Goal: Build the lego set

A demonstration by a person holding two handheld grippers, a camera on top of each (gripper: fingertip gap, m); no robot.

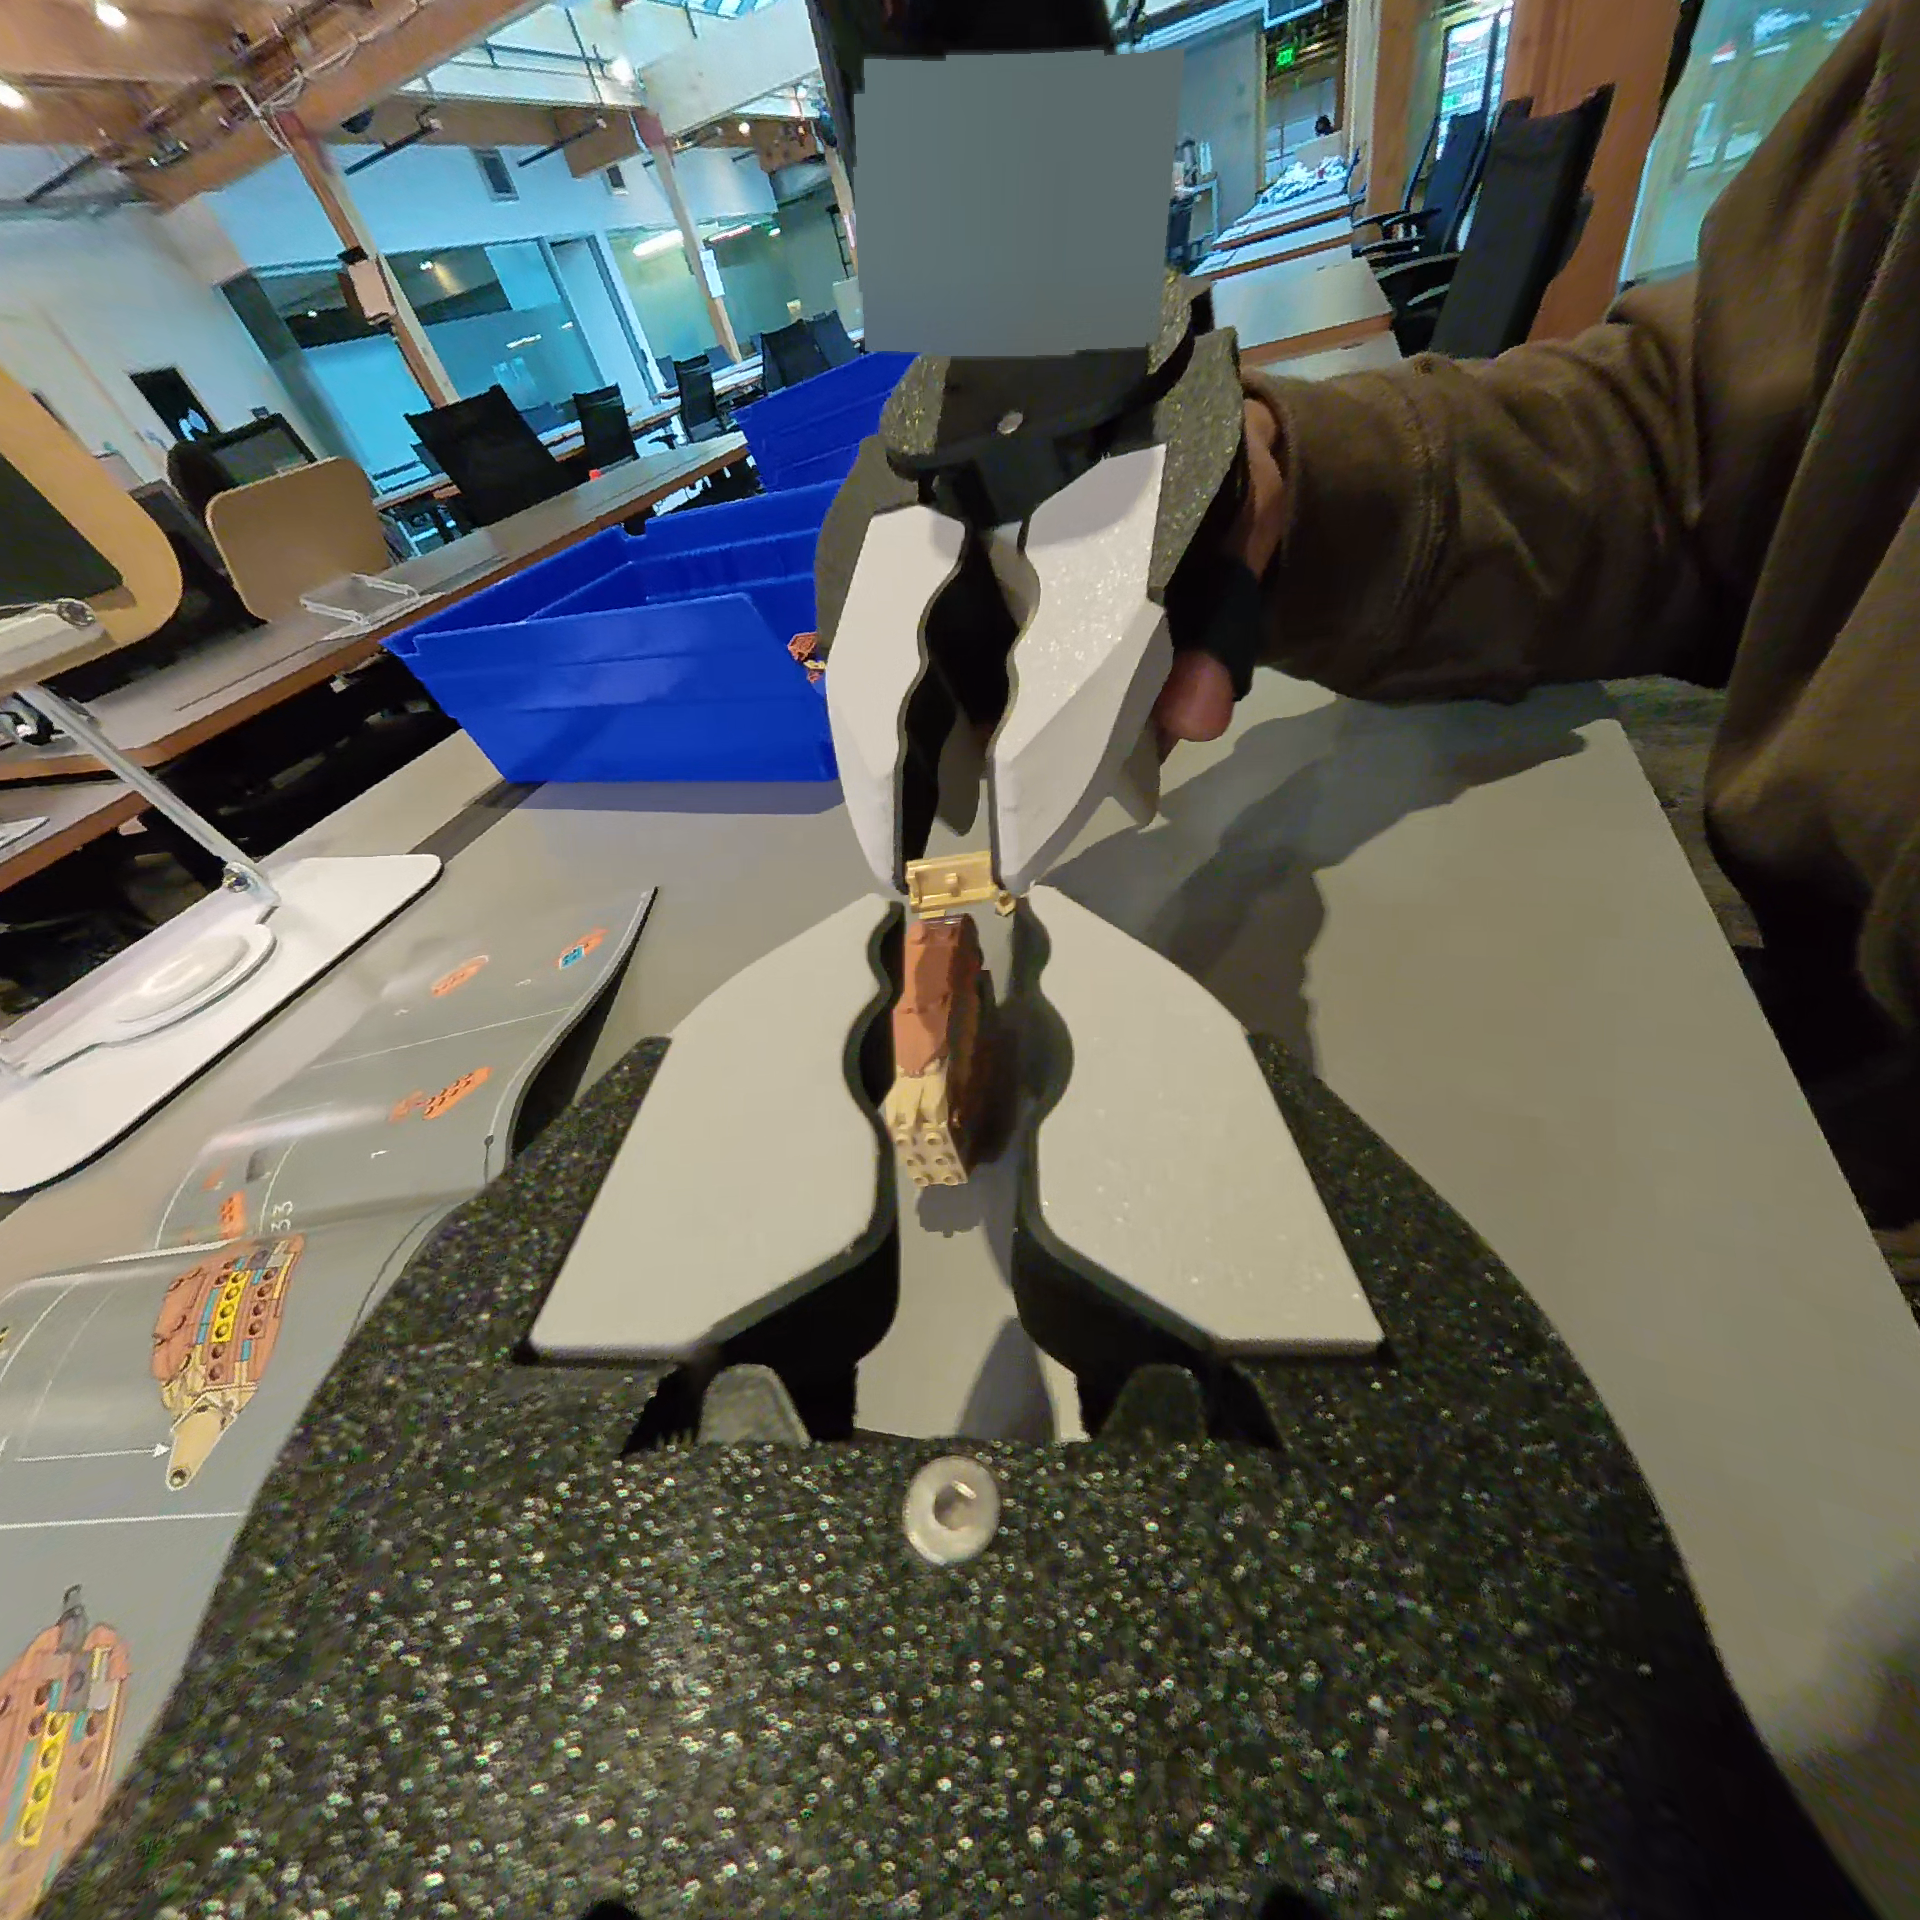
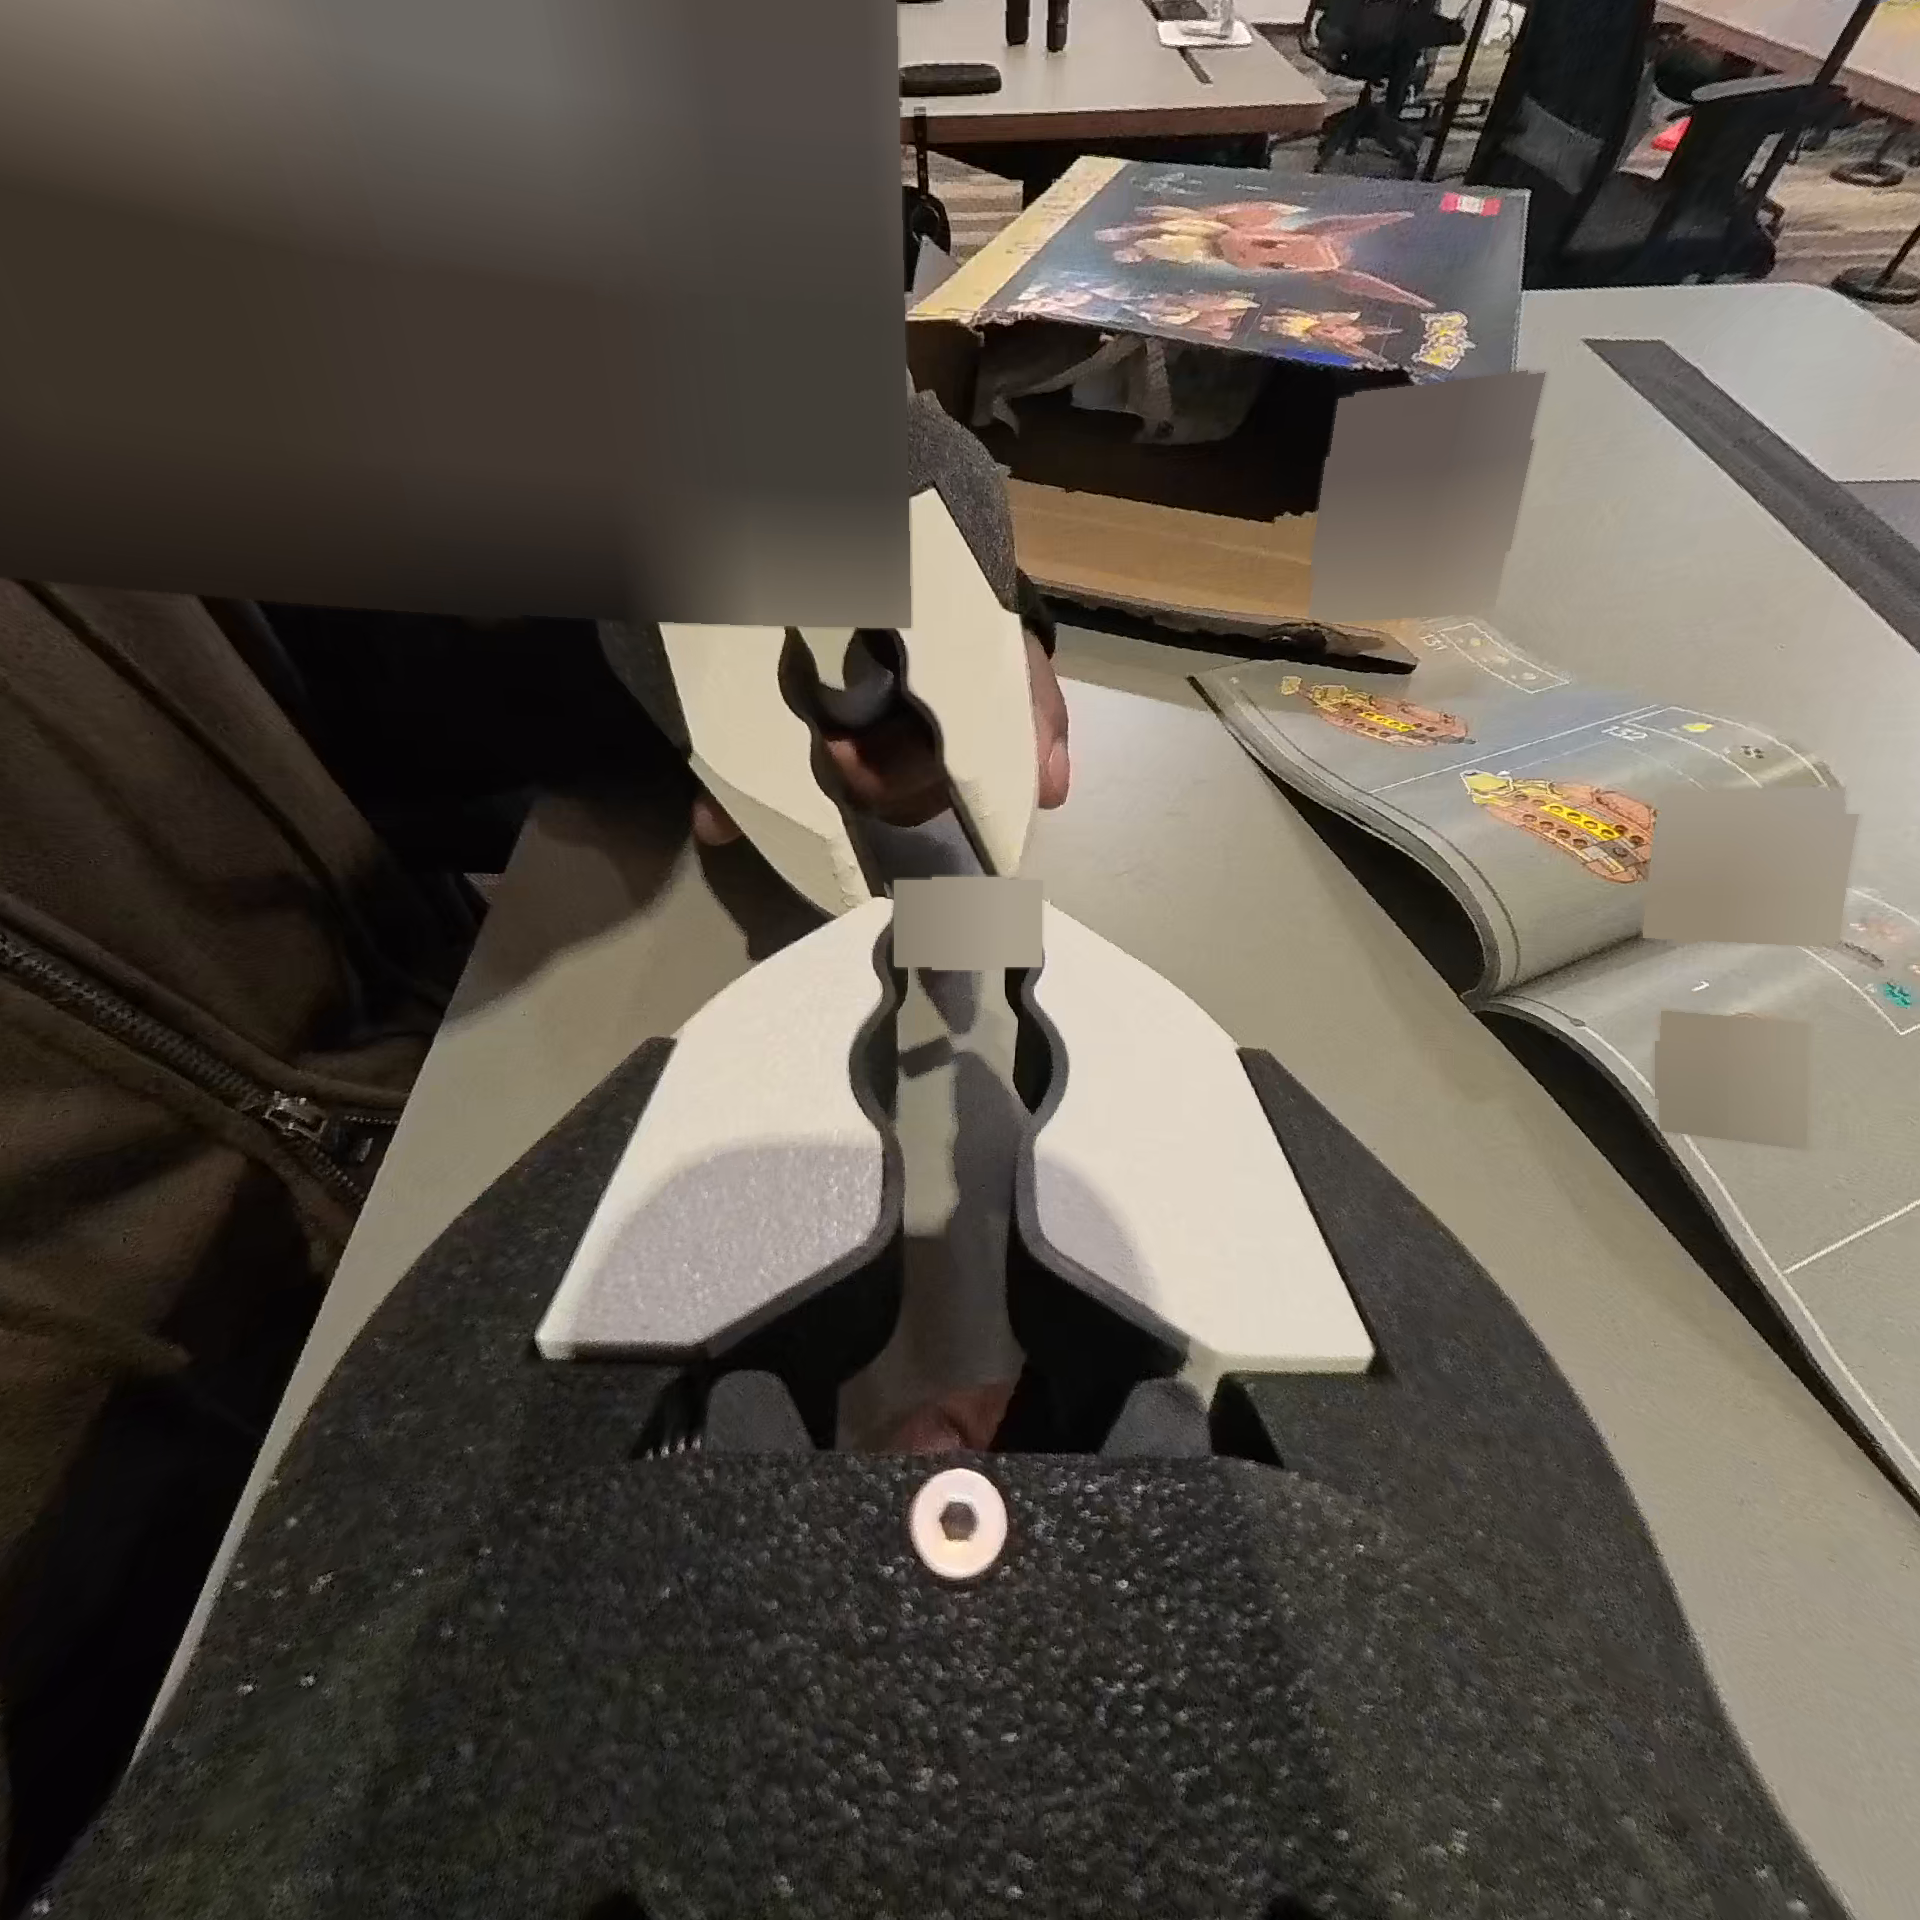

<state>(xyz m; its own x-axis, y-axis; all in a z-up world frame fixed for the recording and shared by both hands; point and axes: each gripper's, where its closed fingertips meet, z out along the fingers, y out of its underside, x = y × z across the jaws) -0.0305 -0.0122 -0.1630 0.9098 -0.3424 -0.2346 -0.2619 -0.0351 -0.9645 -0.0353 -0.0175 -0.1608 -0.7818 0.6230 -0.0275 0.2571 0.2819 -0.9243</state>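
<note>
In the left wrist view, my left gripper [image 1: 956, 930] is shut on a brown and tan lego assembly [image 1: 940, 1039], which lies lengthwise between its fingers above the grey table [image 1: 1403, 1039]. My right gripper [image 1: 951, 883] faces it from above, shut on a small tan piece [image 1: 948, 883]. That piece sits right at the far end of the assembly, touching or nearly so. In the right wrist view, a mosaic patch covers the tips of my right gripper [image 2: 966, 935], hiding both pieces. The left gripper [image 2: 935, 873] shows just beyond.
Blue bins [image 1: 623, 686] stand at the back left. An open instruction booklet [image 1: 208, 1299] lies left of the grippers, also in the right wrist view [image 2: 1558, 831]. The torn set box [image 2: 1247, 312] sits behind it. A white monitor base [image 1: 156, 987] is far left. A person's brown sleeve [image 1: 1558, 520] is on the right. Left and right tips are no more than a few centimetres apart.
</note>
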